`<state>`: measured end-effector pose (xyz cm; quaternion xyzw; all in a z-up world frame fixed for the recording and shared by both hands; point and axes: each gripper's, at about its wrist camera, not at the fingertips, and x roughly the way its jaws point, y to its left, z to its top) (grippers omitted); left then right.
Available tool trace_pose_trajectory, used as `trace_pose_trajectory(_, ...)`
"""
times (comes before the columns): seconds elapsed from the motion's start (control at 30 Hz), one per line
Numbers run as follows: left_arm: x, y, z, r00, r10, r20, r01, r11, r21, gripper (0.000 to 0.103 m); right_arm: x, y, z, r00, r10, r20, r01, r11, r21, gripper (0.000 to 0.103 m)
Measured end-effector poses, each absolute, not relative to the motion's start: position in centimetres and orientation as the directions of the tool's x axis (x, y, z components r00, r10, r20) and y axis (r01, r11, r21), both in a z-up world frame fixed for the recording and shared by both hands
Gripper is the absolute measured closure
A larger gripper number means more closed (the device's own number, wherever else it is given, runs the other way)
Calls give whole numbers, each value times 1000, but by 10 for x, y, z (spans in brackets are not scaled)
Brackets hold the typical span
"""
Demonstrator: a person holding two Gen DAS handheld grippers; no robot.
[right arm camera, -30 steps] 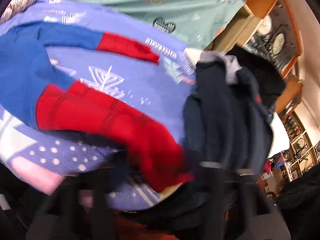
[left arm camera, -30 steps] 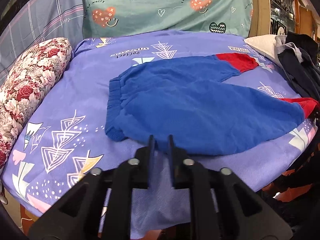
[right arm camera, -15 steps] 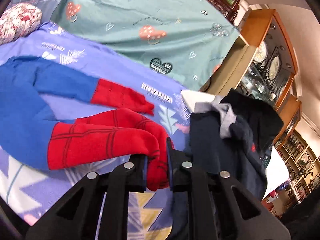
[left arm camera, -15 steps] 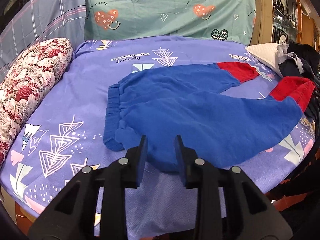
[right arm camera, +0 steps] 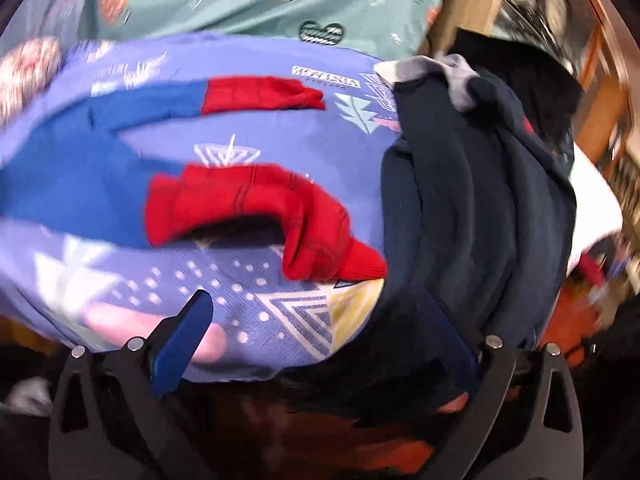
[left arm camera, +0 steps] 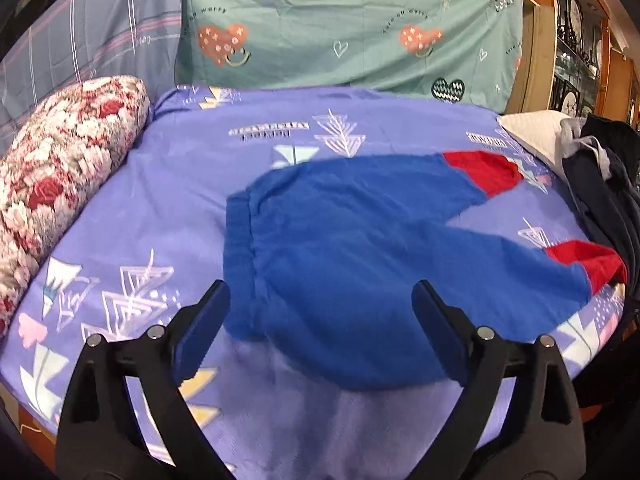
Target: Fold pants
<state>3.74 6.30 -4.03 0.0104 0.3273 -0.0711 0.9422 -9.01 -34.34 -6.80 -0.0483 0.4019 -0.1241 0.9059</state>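
Blue pants with red cuffs lie spread on the purple patterned bed sheet, waistband to the left, legs to the right. My left gripper is open and empty, just above the pants' near hem by the waistband. In the right wrist view the near red cuff lies crumpled on the sheet, and the far red cuff lies flat behind it. My right gripper is open and empty, just short of the near cuff, over the bed's edge.
A floral bolster lies along the left side. A green heart-print cloth hangs behind the bed. A pile of dark clothes and a white pillow sit at the right. Wooden shelves stand beyond.
Both grippers have opened. The right gripper let go of the near red cuff, which dropped onto the sheet. The left gripper released the pants' hem and spread wide.
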Motion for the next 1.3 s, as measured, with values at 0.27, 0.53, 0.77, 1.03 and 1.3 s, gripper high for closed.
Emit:
trace_pose_trajectory(0.27, 154, 47, -21, 649, -148, -746, 33, 985, -167, 2, 26, -325, 1, 728, -71, -682, 217, 967, 131, 1)
trace_pose_trajectory(0.53, 304, 3, -39, 548, -178, -817, 60, 983, -173, 2, 219, -286, -28, 618, -66, -784, 161, 986, 44, 1)
trace_pose_trajectory(0.77, 387, -21, -69, 467, -151, -871, 145, 985, -93, 13, 268, -290, -64, 524, -84, -848, 189, 982, 19, 1)
trace_pose_trajectory(1.03, 391, -37, -93, 462, -177, -869, 132, 983, -130, 11, 361, -278, -75, 517, -39, -855, -39, 997, -69, 1)
trace_pose_trajectory(1.3, 396, -45, -110, 473, -103, -875, 138, 990, -42, 68, 383, -287, -115, 482, 3, -876, -4, 1000, 2, 24)
